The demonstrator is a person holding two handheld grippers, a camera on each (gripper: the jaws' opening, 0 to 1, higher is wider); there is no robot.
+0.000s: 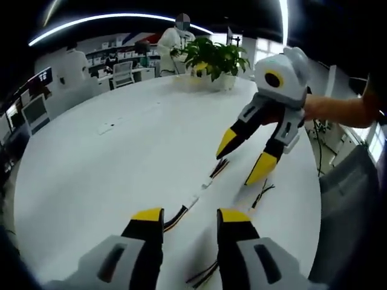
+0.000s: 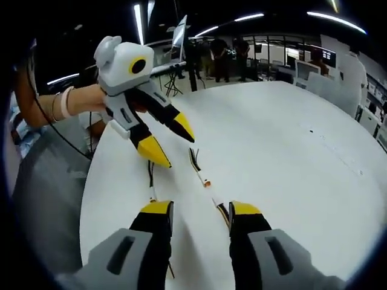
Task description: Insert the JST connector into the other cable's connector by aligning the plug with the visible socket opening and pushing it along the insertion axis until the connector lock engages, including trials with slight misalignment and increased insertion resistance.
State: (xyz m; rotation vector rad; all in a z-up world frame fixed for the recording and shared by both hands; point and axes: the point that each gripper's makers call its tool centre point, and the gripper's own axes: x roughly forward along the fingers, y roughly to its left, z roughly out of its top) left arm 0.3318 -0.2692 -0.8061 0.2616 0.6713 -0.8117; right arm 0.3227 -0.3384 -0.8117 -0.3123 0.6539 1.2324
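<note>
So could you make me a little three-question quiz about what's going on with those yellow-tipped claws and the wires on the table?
1. True or false: the left gripper is clamped on a cable.
2. On what do the cables lie? A) white table B) grey floor C) green tray
3. Fill in: beyond the right gripper, at the table's far edge, stands a potted ____.

Key: 1 false, both grippers are open and hold nothing; 2 A; 3 plant.
</note>
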